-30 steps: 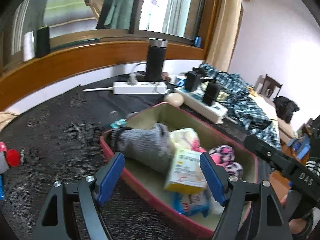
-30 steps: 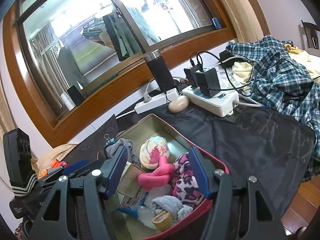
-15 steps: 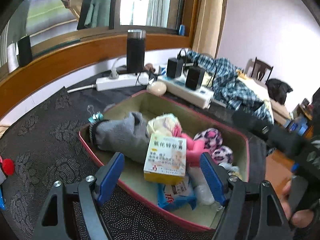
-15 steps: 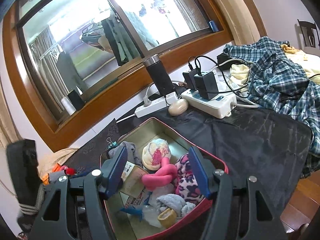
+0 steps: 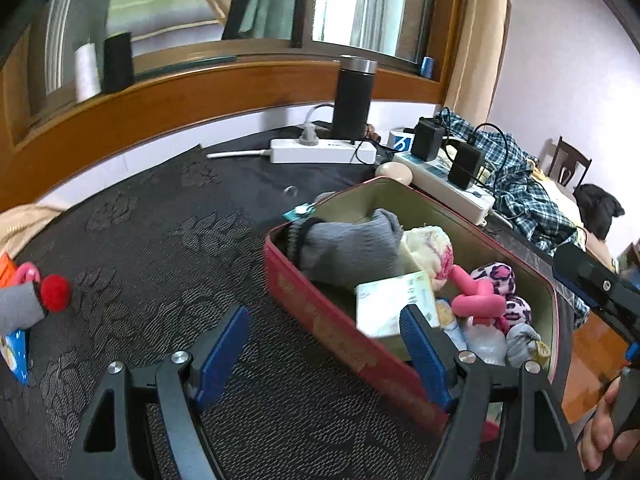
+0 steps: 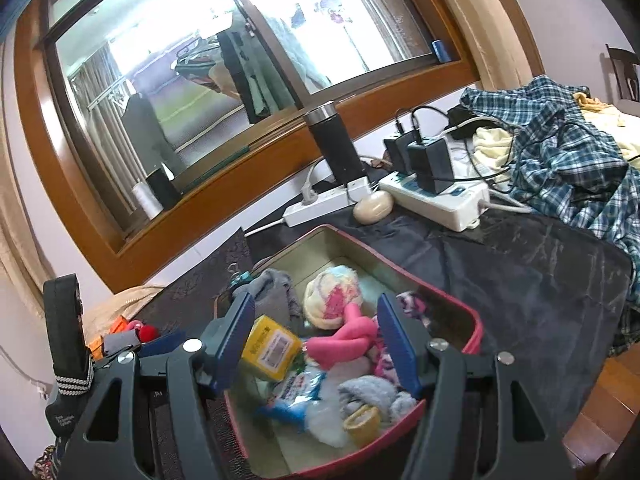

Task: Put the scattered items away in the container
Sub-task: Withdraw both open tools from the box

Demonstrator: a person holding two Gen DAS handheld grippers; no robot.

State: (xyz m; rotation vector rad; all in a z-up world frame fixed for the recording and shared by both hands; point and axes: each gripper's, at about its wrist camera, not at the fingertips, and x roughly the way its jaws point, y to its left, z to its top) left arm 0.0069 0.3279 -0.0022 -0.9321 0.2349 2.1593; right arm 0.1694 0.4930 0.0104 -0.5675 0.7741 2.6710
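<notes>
A red tin [image 5: 320, 316] on the dark patterned cloth holds a grey sock [image 5: 348, 244], a cream and pink ball [image 5: 428, 248], a yellow-and-white box [image 5: 392, 304], a pink toy [image 5: 476, 300] and a spotted sock [image 5: 500, 280]. My left gripper [image 5: 324, 340] is open and empty, low over the cloth by the tin's near wall. A grey item with a red pompom [image 5: 48, 296] and a blue packet [image 5: 16, 352] lie at the far left. My right gripper [image 6: 316, 340] hangs open and empty above the tin [image 6: 476, 328], over the box [image 6: 270, 348] and pink toy [image 6: 348, 340].
Behind the tin stand a black flask [image 5: 352, 104], two white power strips [image 5: 320, 156] [image 6: 436, 200] with black adapters, and a beige oval object [image 6: 372, 206]. A plaid shirt [image 6: 568, 160] lies heaped at the right. A teal clip [image 5: 300, 210] lies by the tin's far corner.
My left gripper has drawn back and swung left, so the tin now sits to its right and the pompom item shows. The right gripper has barely shifted over the tin.
</notes>
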